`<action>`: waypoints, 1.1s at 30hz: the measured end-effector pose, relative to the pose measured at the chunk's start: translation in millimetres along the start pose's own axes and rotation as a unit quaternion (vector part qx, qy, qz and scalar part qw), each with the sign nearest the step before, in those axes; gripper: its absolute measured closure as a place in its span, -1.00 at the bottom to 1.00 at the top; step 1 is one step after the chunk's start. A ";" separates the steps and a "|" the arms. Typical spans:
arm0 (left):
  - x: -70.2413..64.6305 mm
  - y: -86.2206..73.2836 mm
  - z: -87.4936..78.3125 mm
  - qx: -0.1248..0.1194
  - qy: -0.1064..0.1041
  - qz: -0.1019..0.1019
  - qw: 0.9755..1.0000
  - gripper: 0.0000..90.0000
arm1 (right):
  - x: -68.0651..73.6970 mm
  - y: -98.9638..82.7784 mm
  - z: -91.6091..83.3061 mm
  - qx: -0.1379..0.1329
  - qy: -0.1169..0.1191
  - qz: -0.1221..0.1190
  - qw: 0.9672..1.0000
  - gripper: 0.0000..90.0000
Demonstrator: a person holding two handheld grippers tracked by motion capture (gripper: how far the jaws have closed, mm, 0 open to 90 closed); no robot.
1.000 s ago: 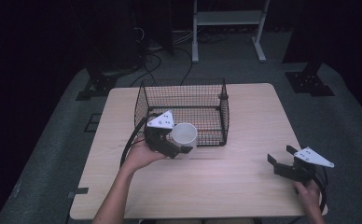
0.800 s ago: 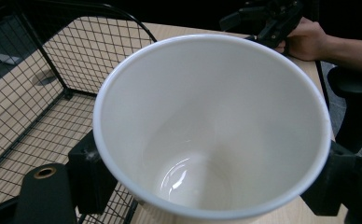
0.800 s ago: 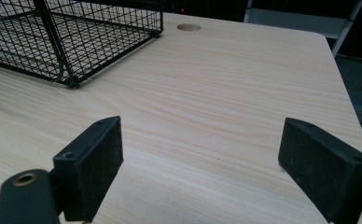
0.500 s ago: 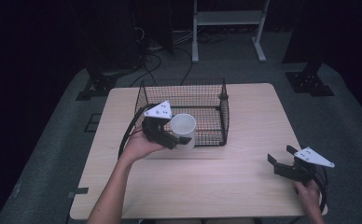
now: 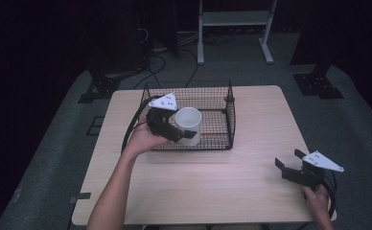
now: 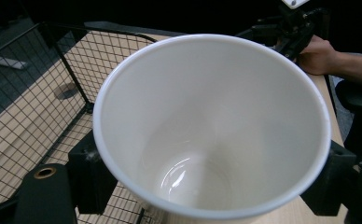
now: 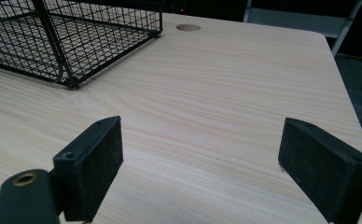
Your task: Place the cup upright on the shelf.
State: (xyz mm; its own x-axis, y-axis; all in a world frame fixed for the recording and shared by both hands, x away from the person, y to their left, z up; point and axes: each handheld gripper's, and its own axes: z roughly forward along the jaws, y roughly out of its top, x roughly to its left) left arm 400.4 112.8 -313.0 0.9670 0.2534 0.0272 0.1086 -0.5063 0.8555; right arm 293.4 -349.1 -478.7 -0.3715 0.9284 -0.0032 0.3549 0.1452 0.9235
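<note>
Dark room, wooden counter (image 5: 213,187). High view: left gripper (image 5: 174,130) pinching white cup (image 5: 189,125), upright, over wire basket's (image 5: 231,120) near-left edge; basket just beyond.
Left gripper view: fingers (image 6: 91,177) clamp cup walls, mouth open.
Right gripper view: fingers (image 7: 91,164) spread, empty, basket well apart.

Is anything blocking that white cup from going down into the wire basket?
Nothing visible does. The left gripper holds the white cup over the wire basket near its front left corner; the basket is open-topped and the mesh floor that shows is bare.
</note>
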 end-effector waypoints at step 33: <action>45.2 23.5 7.5 0.013 0.006 -0.010 1.000 -0.55 | -0.3 0.0 0.0 0.000 -0.001 0.001 1.000 -0.71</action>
State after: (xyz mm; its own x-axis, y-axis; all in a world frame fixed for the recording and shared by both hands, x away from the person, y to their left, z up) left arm 448.4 106.2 -295.6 0.9616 0.2741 0.0164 0.1345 -0.5222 0.8422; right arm 293.5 -349.4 -478.7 -0.3687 0.9296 -0.0025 0.3555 0.1435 0.9236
